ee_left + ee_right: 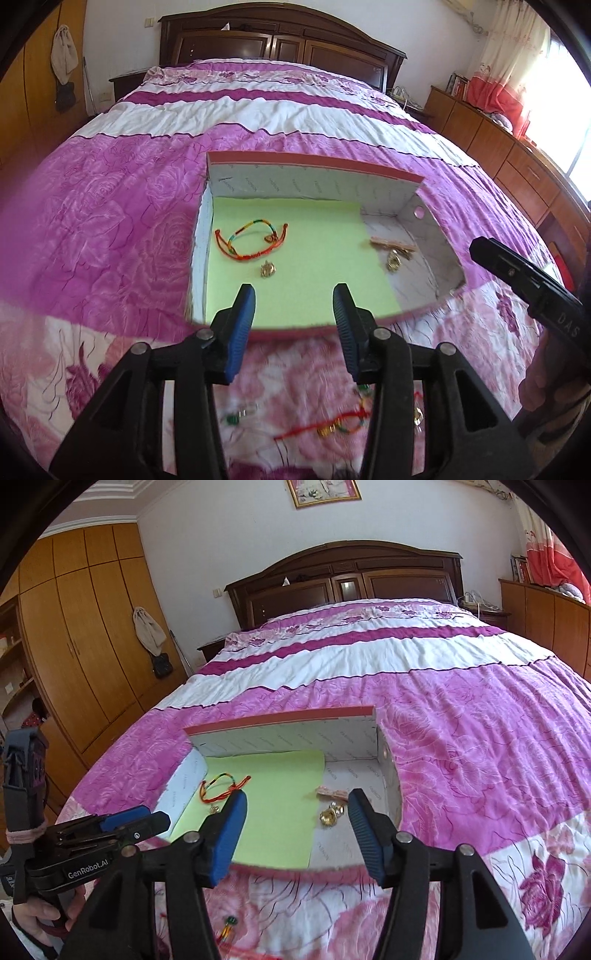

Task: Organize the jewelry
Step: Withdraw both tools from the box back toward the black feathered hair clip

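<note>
An open cardboard box (314,168) (280,716) with a light green liner (303,251) (273,812) lies on the bed. In it are a multicoloured cord bracelet (243,240) (221,786), a small gold charm (267,269), a pink clip (393,243) (332,793) and gold earrings (393,262) (330,816). More jewelry (340,424) (229,925), red and coloured cords with gold bits, lies on the quilt below the box. My left gripper (293,306) (133,821) is open and empty at the box's near rim. My right gripper (297,819) is open and empty above the near rim.
The bed has a pink and white floral quilt (110,221) (480,738) and a dark wooden headboard (280,40). Wooden cabinets (517,158) stand to the right, a wardrobe (85,627) to the left.
</note>
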